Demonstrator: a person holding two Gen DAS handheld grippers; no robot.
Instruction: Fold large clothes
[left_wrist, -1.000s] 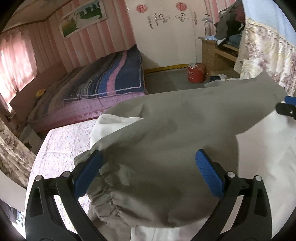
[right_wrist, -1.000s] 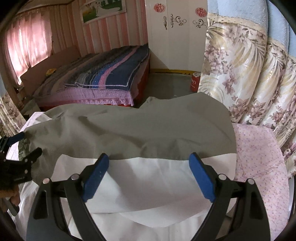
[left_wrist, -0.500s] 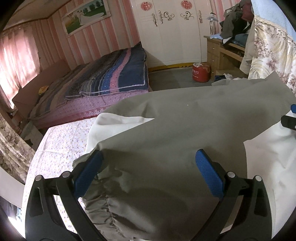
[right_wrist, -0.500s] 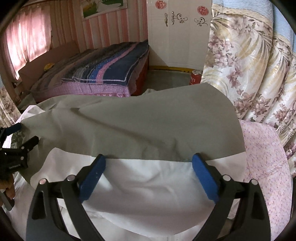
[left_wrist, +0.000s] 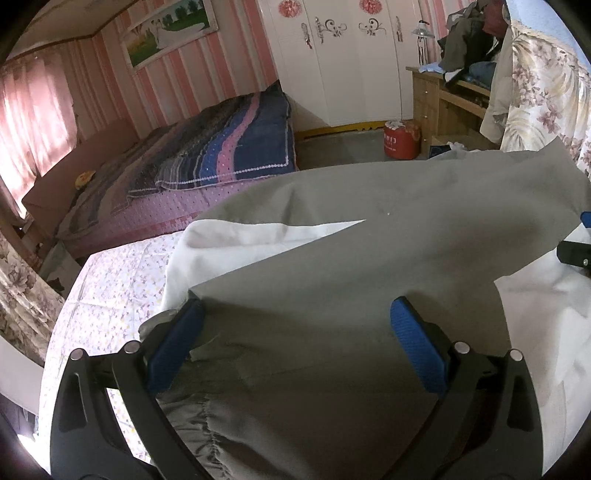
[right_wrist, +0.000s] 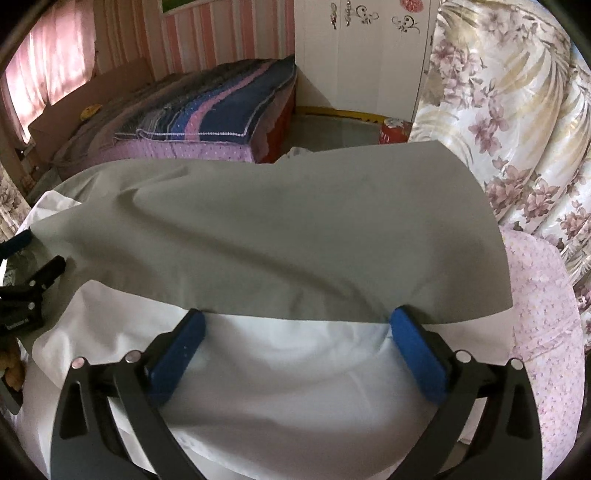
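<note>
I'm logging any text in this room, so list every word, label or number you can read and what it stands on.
No text here can be read with certainty.
Red container on the floor: pale marks on its side, too blurred to read.
Left gripper, seen from the right wrist: small white lettering on its black body, too small to read.
White wardrobe: red round decals and dark scrollwork, ornament rather than legible text.

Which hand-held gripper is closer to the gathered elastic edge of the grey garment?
Left. The left hand-held gripper sits right over the elastic edge; the right hand-held gripper is at the garment's opposite end.
</note>
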